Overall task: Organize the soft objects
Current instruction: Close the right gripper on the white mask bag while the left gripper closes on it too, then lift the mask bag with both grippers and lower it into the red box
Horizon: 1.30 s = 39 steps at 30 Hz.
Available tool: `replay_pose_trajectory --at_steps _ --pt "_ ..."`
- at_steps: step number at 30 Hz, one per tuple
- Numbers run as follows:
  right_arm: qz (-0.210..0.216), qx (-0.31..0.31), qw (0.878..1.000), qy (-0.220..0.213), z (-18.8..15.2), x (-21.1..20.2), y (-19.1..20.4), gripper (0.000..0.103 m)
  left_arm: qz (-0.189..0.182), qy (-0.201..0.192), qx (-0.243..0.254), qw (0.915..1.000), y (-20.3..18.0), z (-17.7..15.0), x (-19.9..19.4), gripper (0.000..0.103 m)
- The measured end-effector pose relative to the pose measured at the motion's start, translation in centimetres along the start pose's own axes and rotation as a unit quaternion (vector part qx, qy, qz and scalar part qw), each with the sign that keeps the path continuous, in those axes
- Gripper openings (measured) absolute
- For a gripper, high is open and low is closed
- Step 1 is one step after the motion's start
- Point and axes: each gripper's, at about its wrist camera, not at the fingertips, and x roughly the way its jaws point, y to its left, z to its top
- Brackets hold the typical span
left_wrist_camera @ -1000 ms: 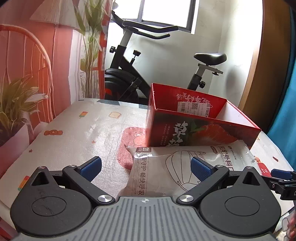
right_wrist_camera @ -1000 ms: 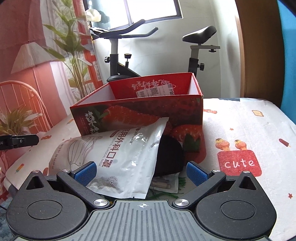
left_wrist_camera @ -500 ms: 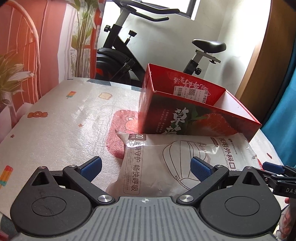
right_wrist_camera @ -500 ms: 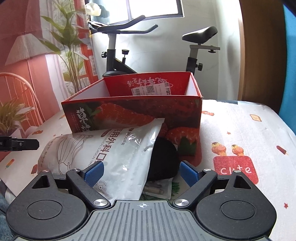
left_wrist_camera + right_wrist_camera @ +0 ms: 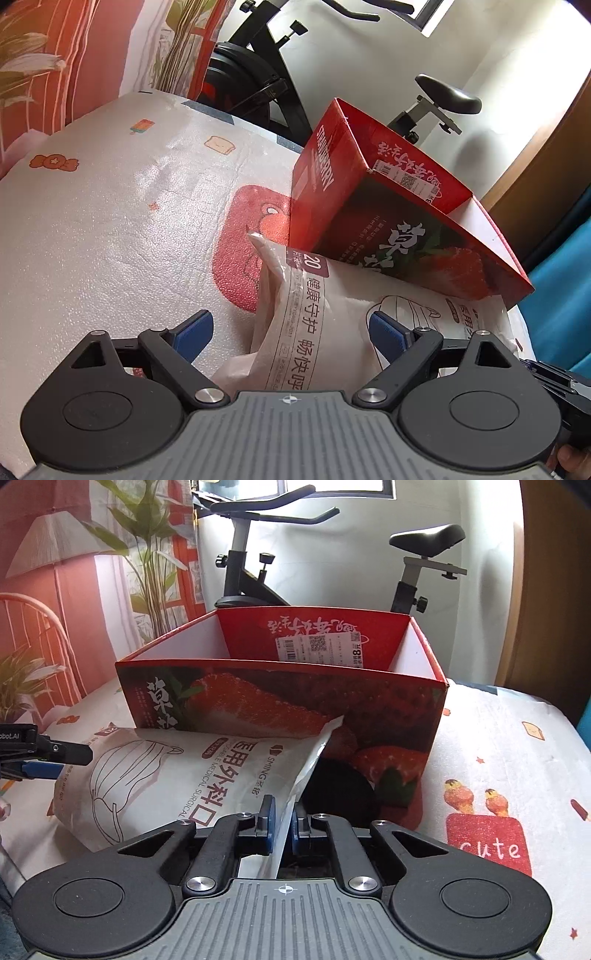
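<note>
On a patterned table cover (image 5: 517,746), the right gripper (image 5: 281,821) pinches a white mask bag (image 5: 192,775) beside a red box (image 5: 280,698); the left gripper (image 5: 286,332), closing, straddles the bag's other end without touching it.

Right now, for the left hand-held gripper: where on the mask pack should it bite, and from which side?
Its near left end, from the open table side. The mask pack is limp, its far edge against the strawberry box. The right hand-held gripper already pinches the other end; the left hand-held gripper, jaws closing, straddles this one.

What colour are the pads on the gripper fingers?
Blue pads, clearest in the left wrist view.
</note>
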Motion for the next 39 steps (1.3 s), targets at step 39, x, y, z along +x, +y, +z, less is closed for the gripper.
replay_pose_trajectory --at_steps 39 --pt "-0.023 -0.071 0.997 -0.013 -0.6 -1.4 0.0 0.006 -0.086 0.042 0.017 0.9953 -1.8 0.7 -1.8 0.057"
